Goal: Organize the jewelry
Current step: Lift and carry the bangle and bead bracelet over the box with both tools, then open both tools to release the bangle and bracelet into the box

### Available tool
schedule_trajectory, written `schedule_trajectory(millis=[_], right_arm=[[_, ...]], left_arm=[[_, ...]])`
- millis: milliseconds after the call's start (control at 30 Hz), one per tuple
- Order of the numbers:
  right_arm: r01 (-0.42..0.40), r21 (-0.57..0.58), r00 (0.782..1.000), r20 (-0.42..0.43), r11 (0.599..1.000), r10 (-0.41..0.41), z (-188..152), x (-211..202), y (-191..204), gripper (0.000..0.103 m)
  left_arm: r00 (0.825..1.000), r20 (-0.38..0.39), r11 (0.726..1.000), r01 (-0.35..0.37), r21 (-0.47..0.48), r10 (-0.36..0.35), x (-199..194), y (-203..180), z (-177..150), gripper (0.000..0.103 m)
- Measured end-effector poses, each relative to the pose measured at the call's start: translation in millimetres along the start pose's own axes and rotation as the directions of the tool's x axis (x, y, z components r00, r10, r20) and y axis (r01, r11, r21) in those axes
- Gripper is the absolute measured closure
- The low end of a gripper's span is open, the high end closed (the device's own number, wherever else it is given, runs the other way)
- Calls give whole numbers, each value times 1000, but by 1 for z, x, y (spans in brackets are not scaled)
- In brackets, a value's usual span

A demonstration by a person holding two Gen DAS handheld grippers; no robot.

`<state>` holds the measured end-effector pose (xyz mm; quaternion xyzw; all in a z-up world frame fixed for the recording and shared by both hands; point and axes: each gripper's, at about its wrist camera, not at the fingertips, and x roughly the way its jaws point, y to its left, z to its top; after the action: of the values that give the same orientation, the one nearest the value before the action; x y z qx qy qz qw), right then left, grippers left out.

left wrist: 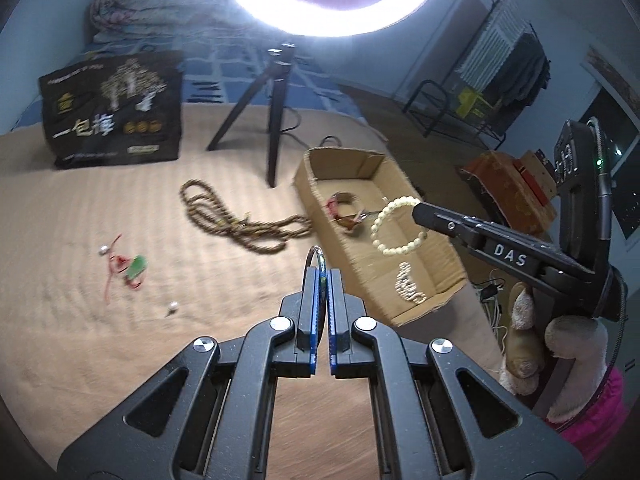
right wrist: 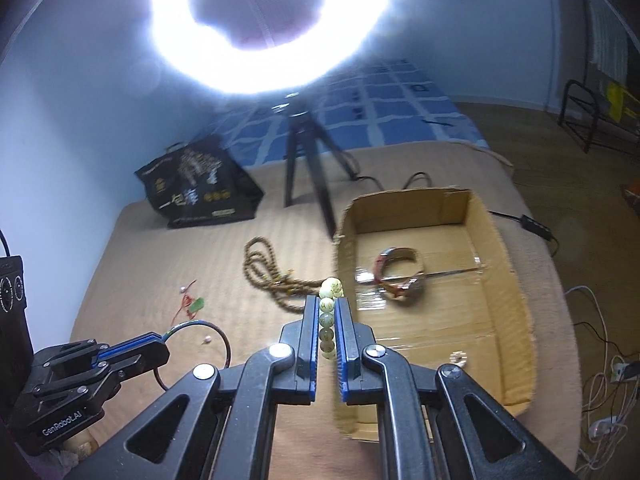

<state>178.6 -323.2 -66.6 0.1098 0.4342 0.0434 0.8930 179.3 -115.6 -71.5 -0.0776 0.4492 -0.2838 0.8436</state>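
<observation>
My left gripper [left wrist: 323, 274] is shut on a thin dark bangle [left wrist: 313, 257], held above the beige mat; the bangle also shows in the right wrist view [right wrist: 200, 326]. My right gripper [right wrist: 327, 312] is shut on a pale bead bracelet [right wrist: 329, 316], which hangs over the cardboard box [left wrist: 446, 254] in the left wrist view [left wrist: 394, 226]. The box [right wrist: 516, 300] holds a watch [right wrist: 400, 276] and a small pale bead piece [left wrist: 408, 284]. A long brown bead necklace [left wrist: 236, 220], a green pendant on red cord [left wrist: 134, 268] and small pearl pieces [left wrist: 173, 306] lie on the mat.
A ring light on a black tripod [left wrist: 276, 108] stands behind the box. A black printed bag [left wrist: 114, 110] stands at the back left. Cables and a power strip [right wrist: 604, 380] lie right of the mat. A clothes rack [left wrist: 500, 72] is far right.
</observation>
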Motion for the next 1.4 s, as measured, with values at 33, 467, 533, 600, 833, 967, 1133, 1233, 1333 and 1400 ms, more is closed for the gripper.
schedule_trajectory(millis=[33, 467, 533, 600, 833, 967, 1133, 1233, 1333, 1400], right_arm=[[7, 9, 1000, 3, 1000, -7, 1, -1, -6, 98], [59, 73, 998, 4, 996, -60, 3, 0, -56, 98], [64, 78, 998, 1, 995, -65, 2, 1, -62, 98], [70, 83, 998, -4, 994, -70, 2, 4, -67, 98], [85, 94, 996, -22, 992, -84, 0, 14, -78, 98], [94, 96, 995, -34, 991, -91, -1, 19, -82, 98], [101, 109, 994, -41, 989, -97, -3, 23, -87, 98], [104, 117, 994, -42, 988, -99, -3, 23, -90, 98], [106, 120, 994, -41, 987, -102, -3, 23, -90, 96], [106, 120, 994, -35, 987, -102, -2, 22, -90, 92]], left_arm=[[1000, 2, 1000, 5, 6, -5, 2, -4, 2, 102], [998, -9, 996, 61, 60, -61, 43, -56, 16, 102], [998, -16, 996, 64, 64, -63, 49, -61, 15, 102], [998, -22, 996, 65, 64, -64, 55, -63, 14, 102], [997, -46, 996, 64, 56, -62, 75, -68, 12, 102], [997, -61, 996, 58, 60, -54, 84, -69, 8, 102], [997, -68, 996, 47, 72, -43, 88, -71, 6, 102], [997, -68, 996, 50, 76, -45, 88, -71, 6, 102], [997, -64, 995, 50, 90, -44, 86, -74, 6, 102], [997, -62, 994, 48, 97, -43, 85, -76, 6, 102]])
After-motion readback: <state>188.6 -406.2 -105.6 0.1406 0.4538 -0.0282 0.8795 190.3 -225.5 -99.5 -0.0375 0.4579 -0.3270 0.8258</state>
